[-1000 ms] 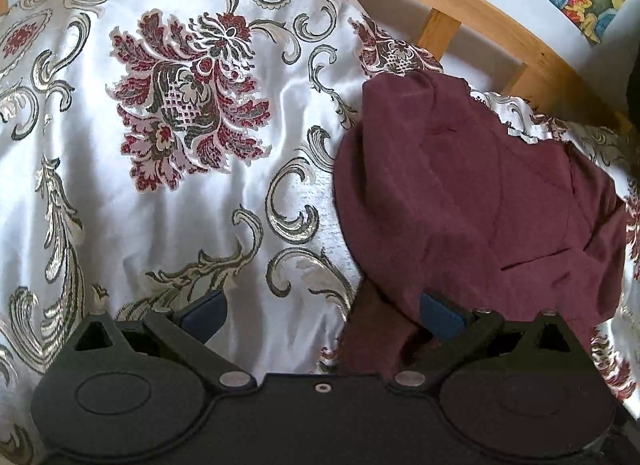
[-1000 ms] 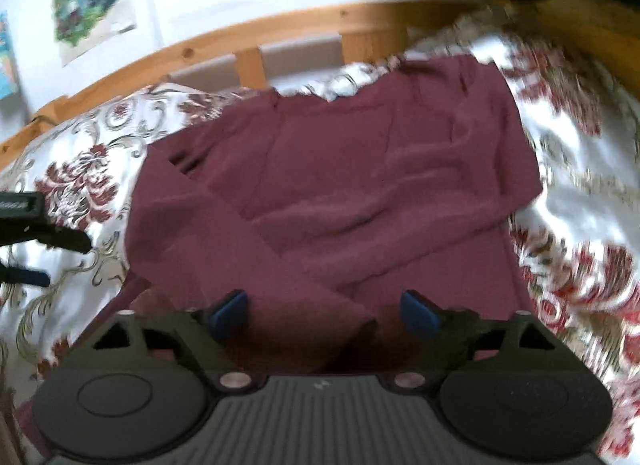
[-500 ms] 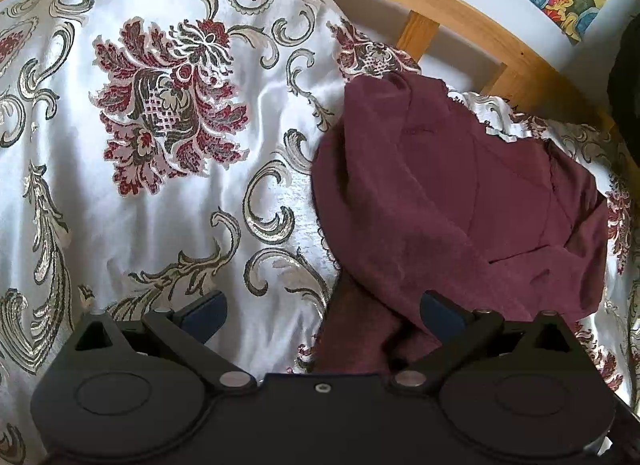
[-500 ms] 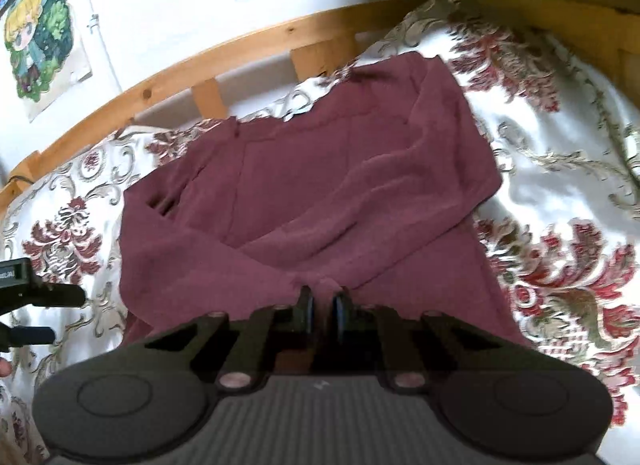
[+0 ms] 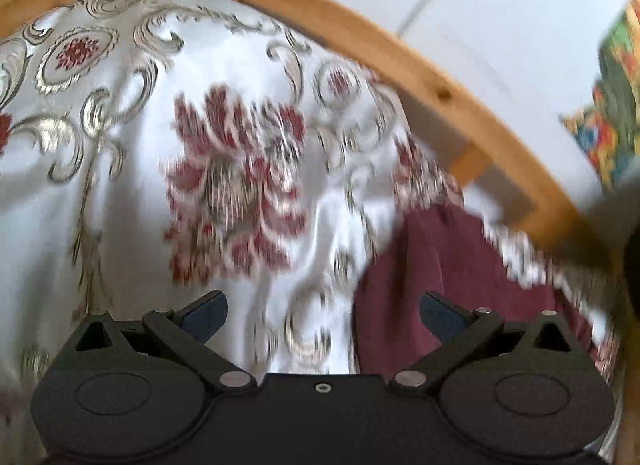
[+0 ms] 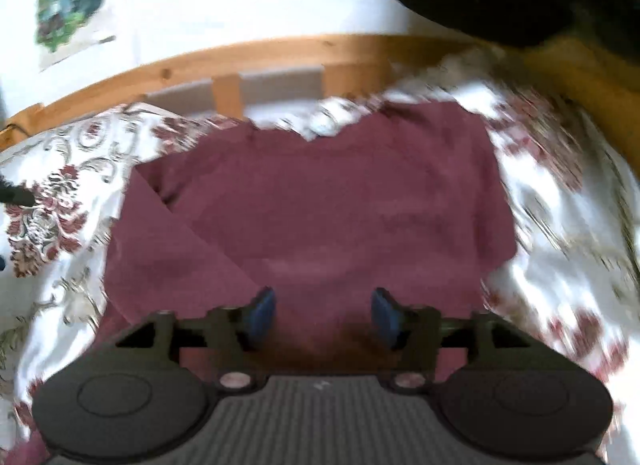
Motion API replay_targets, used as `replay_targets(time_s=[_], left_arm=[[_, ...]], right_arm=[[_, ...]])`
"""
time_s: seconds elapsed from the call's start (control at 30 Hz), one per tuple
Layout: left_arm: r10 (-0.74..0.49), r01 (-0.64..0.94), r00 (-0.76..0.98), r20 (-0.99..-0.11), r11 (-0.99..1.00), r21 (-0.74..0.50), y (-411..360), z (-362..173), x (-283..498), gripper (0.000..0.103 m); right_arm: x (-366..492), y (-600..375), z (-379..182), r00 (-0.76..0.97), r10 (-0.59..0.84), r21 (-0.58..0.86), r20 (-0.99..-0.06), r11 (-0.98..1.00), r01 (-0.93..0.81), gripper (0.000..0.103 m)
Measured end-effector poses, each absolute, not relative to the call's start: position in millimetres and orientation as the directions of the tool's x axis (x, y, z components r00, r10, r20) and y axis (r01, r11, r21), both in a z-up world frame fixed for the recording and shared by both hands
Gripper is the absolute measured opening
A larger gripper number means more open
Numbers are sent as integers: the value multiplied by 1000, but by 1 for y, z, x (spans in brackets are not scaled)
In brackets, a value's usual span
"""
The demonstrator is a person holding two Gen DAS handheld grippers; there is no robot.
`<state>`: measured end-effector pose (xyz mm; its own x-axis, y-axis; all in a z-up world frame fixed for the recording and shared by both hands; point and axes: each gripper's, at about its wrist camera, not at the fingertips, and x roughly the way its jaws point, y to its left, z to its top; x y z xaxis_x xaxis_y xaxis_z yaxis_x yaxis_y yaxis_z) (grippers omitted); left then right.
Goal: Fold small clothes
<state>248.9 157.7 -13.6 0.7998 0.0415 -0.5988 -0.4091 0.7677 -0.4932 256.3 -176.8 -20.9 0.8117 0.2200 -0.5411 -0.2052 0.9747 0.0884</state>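
So the maroon garment [image 6: 320, 205] lay partly folded on the bed's floral bedspread [image 5: 120, 225]. Right claw [image 6: 323, 317] was opening above it, gripping nothing. Left claw [image 5: 322, 317] stood wide apart over the garment's edge, empty.

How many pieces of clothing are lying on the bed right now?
1: a maroon garment lies partly folded on the floral bedspread, near the wooden bed rail. Anything tucked beneath it would be hidden.

A home bedroom: a pine-railed wooden bed [image 6: 280, 61] under a floral satin bedspread [image 5: 240, 169], colourful cartoon posters [image 6: 68, 5] on the white wall.
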Motion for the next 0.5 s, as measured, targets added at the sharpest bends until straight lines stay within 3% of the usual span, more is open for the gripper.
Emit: replay_targets(time_s=[0.17, 0.33, 0.5], left_arm=[[73, -421, 807, -587, 767, -484, 177, -27, 279, 95], [-53, -349, 776, -628, 793, -498, 169, -53, 311, 79], [-94, -294, 748, -657, 840, -456, 153, -68, 330, 76]], right_arm=[[323, -124, 2, 773, 359, 181, -523, 933, -310, 73], [401, -70, 15, 680, 508, 318, -529, 861, -396, 73], [447, -12, 16, 537, 601, 329, -592, 788, -520, 73]])
